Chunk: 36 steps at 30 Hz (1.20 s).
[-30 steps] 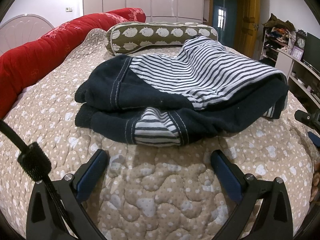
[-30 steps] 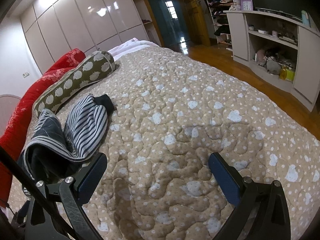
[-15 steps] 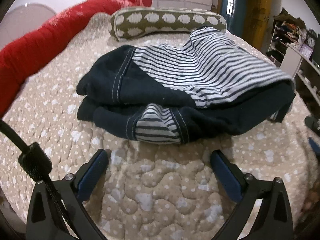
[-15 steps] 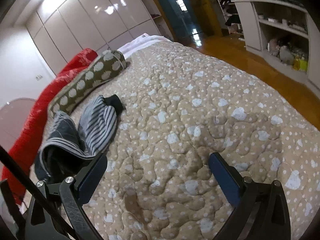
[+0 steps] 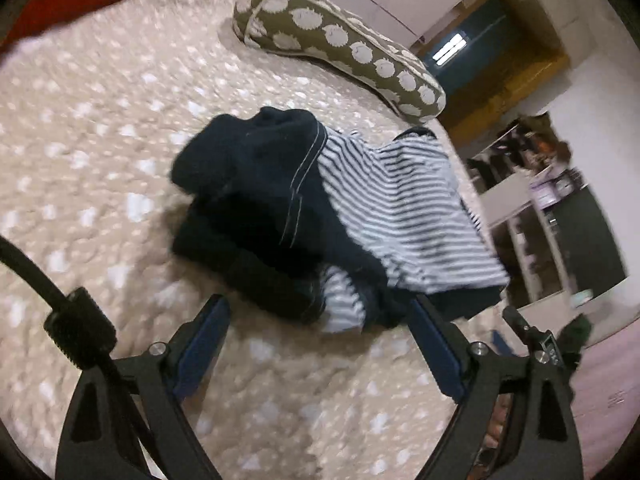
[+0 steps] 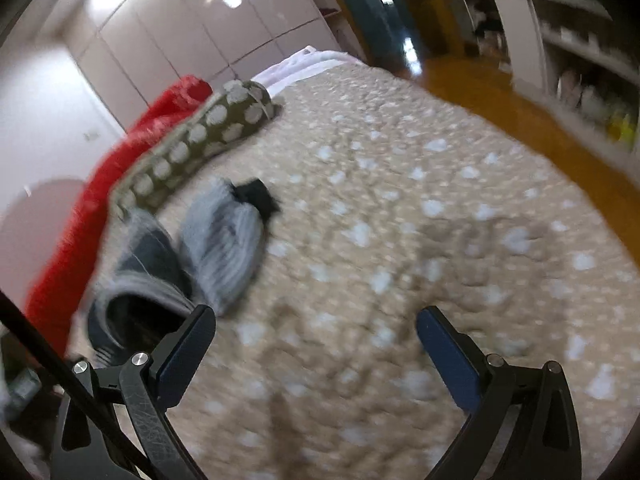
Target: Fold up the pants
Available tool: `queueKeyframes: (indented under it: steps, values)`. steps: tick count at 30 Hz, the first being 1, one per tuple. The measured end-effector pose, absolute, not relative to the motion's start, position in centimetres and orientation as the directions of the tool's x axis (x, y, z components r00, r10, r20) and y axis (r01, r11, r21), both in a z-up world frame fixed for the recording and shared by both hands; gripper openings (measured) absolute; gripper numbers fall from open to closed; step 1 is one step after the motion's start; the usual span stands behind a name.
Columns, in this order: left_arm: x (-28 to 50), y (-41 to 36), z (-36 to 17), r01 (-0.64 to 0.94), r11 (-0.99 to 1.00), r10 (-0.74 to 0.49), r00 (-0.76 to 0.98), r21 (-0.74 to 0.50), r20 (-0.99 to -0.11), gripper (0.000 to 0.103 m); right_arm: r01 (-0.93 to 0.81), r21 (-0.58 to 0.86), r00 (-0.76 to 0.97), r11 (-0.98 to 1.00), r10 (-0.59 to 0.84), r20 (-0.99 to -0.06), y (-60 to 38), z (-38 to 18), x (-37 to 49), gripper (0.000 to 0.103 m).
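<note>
Left claw: fingers spread wide, nothing between them — it hovers low over the quilt just short of the pants.
Right claw: equally wide apart, holding nothing, aimed at bare quilt with the bundle off to its left.
Pants: a compact navy-and-striped bundle lying on the bed, layers stacked, the striped panel on top; it sits near the spotted bolster.
Change: against the frames a second ago the left view has rolled and swung round, both views now smeared with motion, while the bundle keeps its shape — I judge the folding done and the claws pulling away.
Edges: the bundle's near hem lies just beyond the left fingertips; the bed's far side drops off close behind it.
Room: broad open quilt to the right, wooden floor beyond.
</note>
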<state>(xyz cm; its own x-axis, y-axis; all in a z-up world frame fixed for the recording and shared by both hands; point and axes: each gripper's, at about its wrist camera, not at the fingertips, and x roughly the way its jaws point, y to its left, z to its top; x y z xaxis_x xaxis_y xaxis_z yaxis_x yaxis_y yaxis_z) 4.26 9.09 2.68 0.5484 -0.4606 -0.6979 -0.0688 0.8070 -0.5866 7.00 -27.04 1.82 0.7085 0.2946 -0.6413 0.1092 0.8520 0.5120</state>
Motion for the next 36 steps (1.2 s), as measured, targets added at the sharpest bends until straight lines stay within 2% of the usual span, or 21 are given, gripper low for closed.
queueKeyframes:
  steps: [3, 6, 10, 12, 13, 14, 15, 16, 17, 19, 25, 29, 30, 32, 34, 36]
  values:
    - [6.3, 9.8, 1.9, -0.081, 0.728, -0.546, 0.533, -0.681, -0.647, 0.09, 0.066, 0.655, 0.695, 0.752, 0.437, -0.571, -27.3, 1.8, 9.1, 0.101]
    - [7.3, 10.1, 1.9, -0.075, 0.68, -0.589, 0.536, -0.729, -0.605, 0.09, 0.015, 0.718, 0.645, 0.696, 0.542, -0.539, -26.1, 1.5, 11.5, 0.096]
    - [9.6, 9.3, 1.7, -0.083, 0.679, -0.59, 0.53, -0.73, -0.609, 0.09, -0.013, 0.667, 0.632, 0.745, 0.523, -0.572, -23.3, 1.4, 15.1, 0.096]
    - [10.7, 8.5, 1.8, -0.097, 0.71, -0.561, 0.521, -0.698, -0.644, 0.09, -0.022, 0.64, 0.633, 0.768, 0.506, -0.586, -22.1, 1.5, 16.5, 0.096]
    - [11.0, 8.3, 1.8, -0.11, 0.721, -0.547, 0.517, -0.684, -0.659, 0.086, -0.022, 0.619, 0.636, 0.785, 0.489, -0.597, -21.3, 1.6, 17.1, 0.094]
    - [11.4, 8.1, 2.0, -0.14, 0.743, -0.511, 0.513, -0.655, -0.69, 0.064, -0.017, 0.6, 0.638, 0.8, 0.47, -0.61, -20.8, 1.6, 17.6, 0.09]
    - [11.7, 8.1, 2.1, -0.164, 0.765, -0.475, 0.509, -0.623, -0.718, 0.046, -0.004, 0.585, 0.635, 0.811, 0.454, -0.625, -20.5, 1.7, 18.0, 0.072]
    - [12.1, 8.2, 2.2, -0.184, 0.784, -0.448, 0.495, -0.593, -0.745, 0.018, 0.006, 0.597, 0.617, 0.803, 0.467, -0.634, -20.4, 1.6, 18.5, 0.036]
    - [12.3, 8.5, 2.2, -0.185, 0.77, -0.467, 0.489, -0.611, -0.737, 0.017, 0.007, 0.646, 0.584, 0.763, 0.522, -0.622, -20.5, 1.2, 18.8, 0.019]
    - [11.9, 9.3, 3.0, -0.187, 0.764, -0.465, 0.505, -0.618, -0.727, 0.015, 0.015, 0.683, 0.587, 0.73, 0.547, -0.597, -20.9, 1.8, 18.3, 0.019]
    - [8.4, 11.5, 7.4, -0.17, 0.802, -0.377, 0.6, -0.573, -0.706, 0.014, -0.085, 0.616, 0.66, 0.783, 0.508, -0.554, -20.6, 7.7, 13.7, 0.019]
    - [4.6, 13.4, 9.0, -0.201, 0.844, -0.273, 0.637, -0.497, -0.721, 0.016, -0.099, 0.575, 0.685, 0.812, 0.475, -0.553, -20.7, 9.1, 10.4, 0.019]
    - [3.7, 13.8, 8.8, -0.221, 0.853, -0.24, 0.639, -0.473, -0.731, 0.017, -0.095, 0.566, 0.683, 0.819, 0.467, -0.562, -20.7, 8.8, 9.9, 0.019]
    - [2.3, 14.7, 7.6, -0.261, 0.864, -0.196, 0.612, -0.43, -0.766, 0.027, -0.063, 0.527, 0.663, 0.847, 0.431, -0.612, -20.5, 7.0, 9.1, 0.022]
    - [1.5, 15.3, 5.3, -0.299, 0.865, -0.188, 0.552, -0.404, -0.812, 0.03, 0.014, 0.469, 0.625, 0.883, 0.359, -0.694, -20.6, 4.4, 8.5, 0.033]
    - [0.2, 16.3, 3.7, -0.321, 0.85, -0.21, 0.52, -0.417, -0.828, 0.03, 0.062, 0.479, 0.609, 0.876, 0.347, -0.714, -21.5, 2.8, 7.5, 0.037]
